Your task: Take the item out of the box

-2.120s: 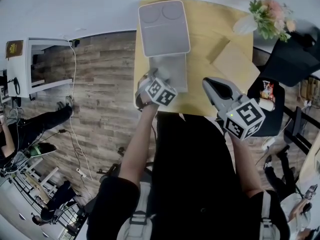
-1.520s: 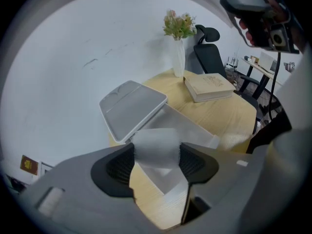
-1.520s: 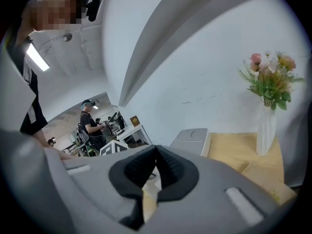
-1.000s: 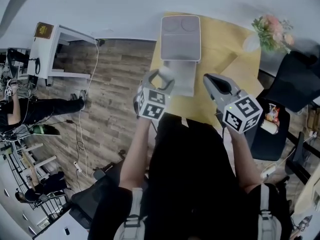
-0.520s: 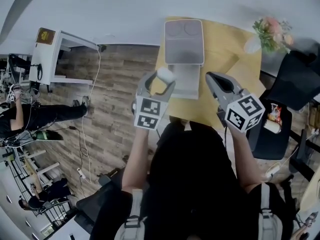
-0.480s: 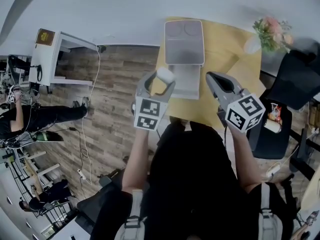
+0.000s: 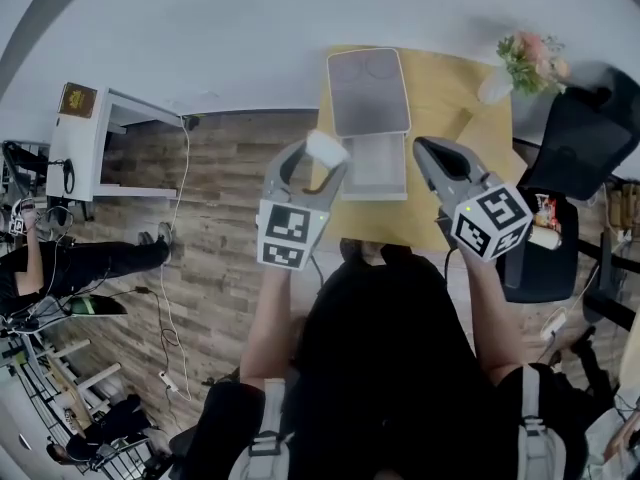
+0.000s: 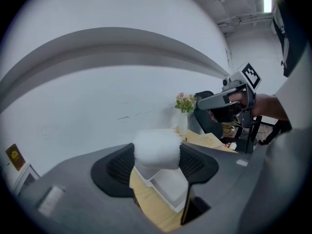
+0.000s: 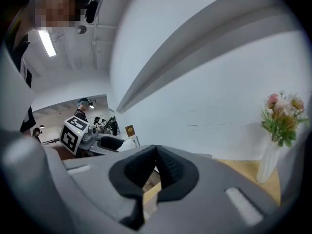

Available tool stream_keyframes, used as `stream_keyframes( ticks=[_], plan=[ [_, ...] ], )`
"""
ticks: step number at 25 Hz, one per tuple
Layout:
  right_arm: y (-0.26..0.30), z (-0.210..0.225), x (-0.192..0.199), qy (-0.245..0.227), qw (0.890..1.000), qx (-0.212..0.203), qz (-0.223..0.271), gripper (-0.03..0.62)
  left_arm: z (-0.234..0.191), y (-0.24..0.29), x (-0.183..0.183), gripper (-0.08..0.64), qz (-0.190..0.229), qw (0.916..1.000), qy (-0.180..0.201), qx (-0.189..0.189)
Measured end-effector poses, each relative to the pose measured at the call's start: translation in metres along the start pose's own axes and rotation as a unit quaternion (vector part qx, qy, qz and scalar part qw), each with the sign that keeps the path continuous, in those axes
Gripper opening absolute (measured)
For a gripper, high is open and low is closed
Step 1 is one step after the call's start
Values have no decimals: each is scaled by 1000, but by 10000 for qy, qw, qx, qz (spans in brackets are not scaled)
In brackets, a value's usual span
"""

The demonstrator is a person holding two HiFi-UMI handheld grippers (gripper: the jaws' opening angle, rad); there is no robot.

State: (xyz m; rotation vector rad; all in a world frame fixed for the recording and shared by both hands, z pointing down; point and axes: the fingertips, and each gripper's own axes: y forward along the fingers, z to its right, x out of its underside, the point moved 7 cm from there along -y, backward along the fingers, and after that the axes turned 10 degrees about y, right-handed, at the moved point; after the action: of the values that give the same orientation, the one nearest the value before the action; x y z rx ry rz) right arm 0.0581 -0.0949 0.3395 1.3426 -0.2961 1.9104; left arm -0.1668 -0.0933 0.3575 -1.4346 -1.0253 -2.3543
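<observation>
Nearest to me, my left gripper [image 8: 157, 156] has its jaws set wide and pressed on the white item [image 8: 156, 147]. It is a soft pale block that spans from one pad to the other, its width lying across the jaws. It hangs in the air and touches nothing but my pads.

Just beyond and below the jaw tips, a little to their right, lies the open white box [image 8: 170, 191], its lid [image 7: 368, 90] tilted back on the far side. So the item is out of the box, up and off its left side.

I judge it now needs setting down on the yellow table [image 7: 445, 93], whose bare part lies right of this tool, past the box. My right gripper [image 9: 156, 165] is closed on nothing and hovers across the box from the left one.
</observation>
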Motion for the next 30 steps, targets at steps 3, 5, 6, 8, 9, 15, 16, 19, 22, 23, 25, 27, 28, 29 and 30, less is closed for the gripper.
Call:
stream_keyframes(
  ticks=[3, 5, 6, 8, 9, 15, 16, 19, 22, 23, 25, 27, 28, 29, 30],
  plan=[
    [2, -14, -5, -106, 9998, 122, 87, 3, -8, -9, 1, 285, 136, 9999, -5, 75],
    [3, -21, -8, -152, 9996, 200, 148, 3, -14, -14, 1, 285, 220, 9997, -13, 124],
    [4, -25, -10, -169, 9994, 239, 186, 3, -17, -16, 1, 285, 268, 9995, -18, 149],
    [6, -31, -12, -200, 9989, 316, 267, 3, -23, -22, 1, 285, 378, 9991, -24, 187],
    [6, -34, -12, -206, 9987, 349, 311, 3, -26, -26, 1, 285, 439, 9988, -22, 205],
    [7, -49, -12, -300, 9969, 550, 473, 3, -40, -41, -1, 284, 752, 9969, 22, 248],
    [7, -52, -12, -300, 9967, 569, 496, 3, -41, -44, -1, 284, 778, 9966, 24, 258],
    [7, -63, -10, -353, 9960, 609, 541, 3, -44, -53, 1, 284, 851, 9959, 44, 298],
    [8, -69, -9, -466, 9952, 665, 552, 3, -46, -57, 2, 284, 893, 9955, 39, 312],
    [7, -70, -9, -483, 9949, 687, 556, 3, -46, -59, 3, 284, 893, 9955, 24, 326],
    [7, -72, -9, -489, 9945, 721, 583, 3, -45, -61, 6, 284, 852, 9956, -20, 382],
    [6, -74, -9, -494, 9941, 751, 611, 3, -45, -63, 8, 284, 848, 9956, -45, 400],
    [5, -75, -8, -495, 9939, 763, 624, 3, -46, -64, 8, 284, 874, 9954, -42, 387],
    [5, -76, -7, -496, 9937, 776, 634, 3, -46, -65, 9, 284, 889, 9953, -33, 373],
    [5, -77, -5, -499, 9936, 788, 639, 3, -46, -66, 10, 284, 863, 9956, -31, 375]
  ],
)
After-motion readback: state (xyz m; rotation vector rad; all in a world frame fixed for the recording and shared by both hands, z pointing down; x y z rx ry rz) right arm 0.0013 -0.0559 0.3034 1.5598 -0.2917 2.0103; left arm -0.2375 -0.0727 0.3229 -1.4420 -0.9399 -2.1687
